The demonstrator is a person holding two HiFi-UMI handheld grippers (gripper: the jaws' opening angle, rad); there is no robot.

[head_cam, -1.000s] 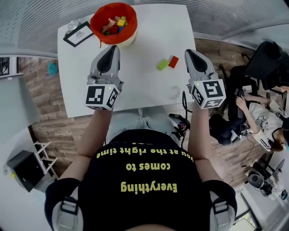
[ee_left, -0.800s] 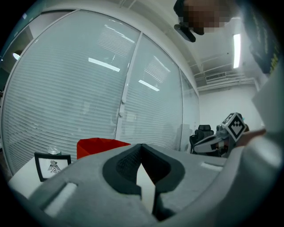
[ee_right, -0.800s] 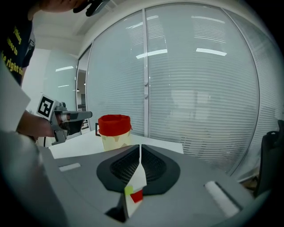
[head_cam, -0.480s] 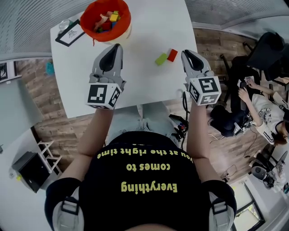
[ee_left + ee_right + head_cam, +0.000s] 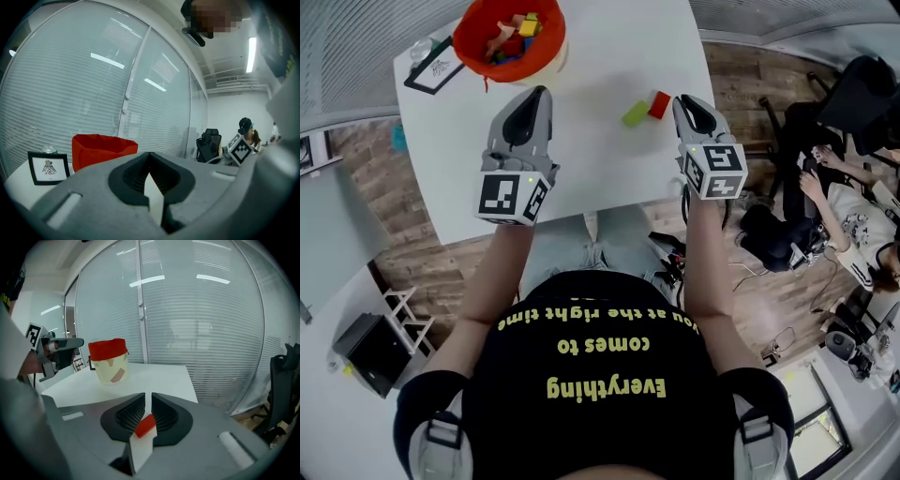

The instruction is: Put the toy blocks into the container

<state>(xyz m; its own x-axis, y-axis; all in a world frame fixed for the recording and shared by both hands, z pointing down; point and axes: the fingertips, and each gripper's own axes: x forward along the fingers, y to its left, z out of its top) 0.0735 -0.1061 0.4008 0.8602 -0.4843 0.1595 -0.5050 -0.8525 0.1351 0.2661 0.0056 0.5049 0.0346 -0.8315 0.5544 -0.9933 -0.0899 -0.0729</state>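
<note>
The white table [image 5: 600, 178] fills the upper middle of the head view. At its upper left corner stands the red tub [image 5: 553, 42], which already holds several blocks. The left tongs [image 5: 538, 94] hang over the table left of centre, jaws closed together with nothing in them. The right tongs [image 5: 686, 101] are at the table's right edge, slanting downward. Their jaws have just been opening and stand a narrow slit apart.

In the right gripper view the red block [image 5: 146, 425] shows through that slit, but the pads do not press on it. In the head view it lies on the table just left of those tips, right beside the green block [image 5: 636, 113].

The step in hand looks like the reach for the red block, with these two blocks left to move. The slit seems narrower than the block, so the jaws need to spread further. They must then settle on either side of it without nudging the green one.
</note>
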